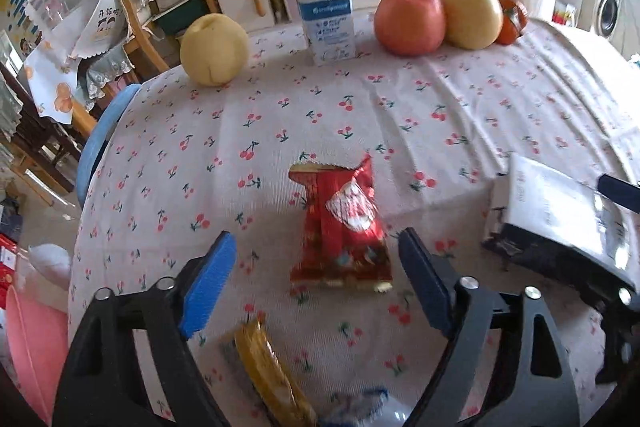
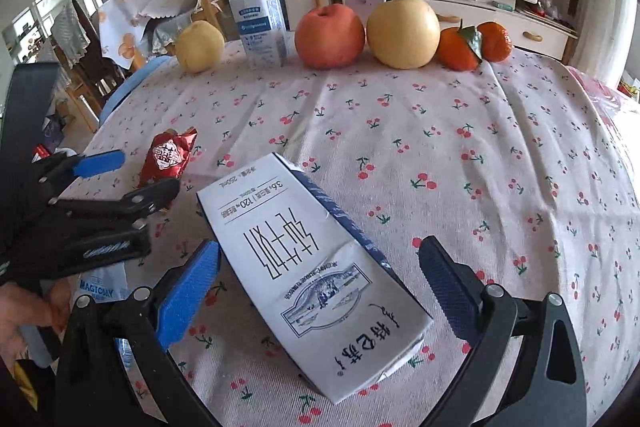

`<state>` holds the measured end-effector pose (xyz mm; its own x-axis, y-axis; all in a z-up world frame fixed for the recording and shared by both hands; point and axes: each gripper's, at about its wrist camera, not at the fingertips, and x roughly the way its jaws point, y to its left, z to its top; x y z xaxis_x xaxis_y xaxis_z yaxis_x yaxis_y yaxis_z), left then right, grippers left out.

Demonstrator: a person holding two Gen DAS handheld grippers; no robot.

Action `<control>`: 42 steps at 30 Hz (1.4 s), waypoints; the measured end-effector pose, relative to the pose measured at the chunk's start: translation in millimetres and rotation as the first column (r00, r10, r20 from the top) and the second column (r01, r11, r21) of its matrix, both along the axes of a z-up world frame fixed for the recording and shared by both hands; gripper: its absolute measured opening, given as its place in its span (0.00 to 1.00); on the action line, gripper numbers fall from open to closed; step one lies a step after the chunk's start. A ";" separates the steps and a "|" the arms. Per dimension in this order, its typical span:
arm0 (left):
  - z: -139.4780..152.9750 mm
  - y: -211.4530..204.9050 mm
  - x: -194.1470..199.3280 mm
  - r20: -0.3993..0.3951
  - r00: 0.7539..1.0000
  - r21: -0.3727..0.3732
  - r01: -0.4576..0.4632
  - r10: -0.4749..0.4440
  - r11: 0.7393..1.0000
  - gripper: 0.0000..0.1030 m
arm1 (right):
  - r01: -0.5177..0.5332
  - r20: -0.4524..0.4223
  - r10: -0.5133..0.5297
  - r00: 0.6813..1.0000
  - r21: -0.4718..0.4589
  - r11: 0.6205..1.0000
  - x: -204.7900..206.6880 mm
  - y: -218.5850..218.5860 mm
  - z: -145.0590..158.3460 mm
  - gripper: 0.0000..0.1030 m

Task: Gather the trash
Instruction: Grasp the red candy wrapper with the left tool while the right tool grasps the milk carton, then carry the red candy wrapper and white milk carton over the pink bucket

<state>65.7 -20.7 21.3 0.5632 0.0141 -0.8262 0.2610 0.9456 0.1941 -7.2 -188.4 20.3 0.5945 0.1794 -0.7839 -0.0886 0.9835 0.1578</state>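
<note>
A crumpled red snack wrapper (image 1: 340,231) lies on the cherry-print tablecloth (image 1: 280,115). My left gripper (image 1: 316,239) is open, one finger on each side of the wrapper's near end, pads clear of it. A flattened white milk carton (image 2: 316,275) lies flat between the open fingers of my right gripper (image 2: 320,245), untouched. In the right wrist view the left gripper (image 2: 148,171) straddles the red wrapper (image 2: 170,157). A yellow wrapper (image 1: 268,375) and a white-blue wrapper (image 1: 356,407) lie close under the left gripper.
Along the far table edge stand a white bottle (image 2: 258,19), a pear (image 2: 199,45), an apple (image 2: 330,35), a yellow apple (image 2: 402,31) and two tangerines (image 2: 474,45). A blue chair (image 1: 104,143) sits past the left table edge. A hand (image 2: 24,311) holds the left gripper.
</note>
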 end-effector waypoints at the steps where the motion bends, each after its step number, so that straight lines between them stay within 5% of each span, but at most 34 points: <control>1: -1.5 -1.3 3.5 -0.007 1.000 0.003 -0.002 0.002 1.000 0.78 | -0.004 -0.007 0.004 1.000 -0.017 1.000 1.5 1.4 -1.5 0.95; 8: -4.7 -9.1 13.0 -0.015 1.000 -0.023 0.005 -0.005 1.000 0.77 | -0.009 -0.017 0.009 1.000 -0.021 1.000 3.4 3.8 -3.3 0.95; 18: -4.0 -19.3 11.8 -0.012 0.999 -0.050 0.037 -0.038 0.998 0.39 | -0.036 -0.038 0.035 0.999 -0.015 0.999 7.3 12.7 -6.6 0.73; 28: 2.0 -4.8 2.1 0.003 1.000 -0.086 0.020 -0.020 0.996 0.35 | -0.056 -0.020 0.056 0.998 -0.016 0.998 2.5 14.8 -5.2 0.68; 42: 37.4 67.8 -52.5 0.109 0.992 -0.220 -0.043 0.068 0.975 0.35 | -0.073 0.021 0.073 0.997 0.012 0.997 -9.5 17.2 0.4 0.64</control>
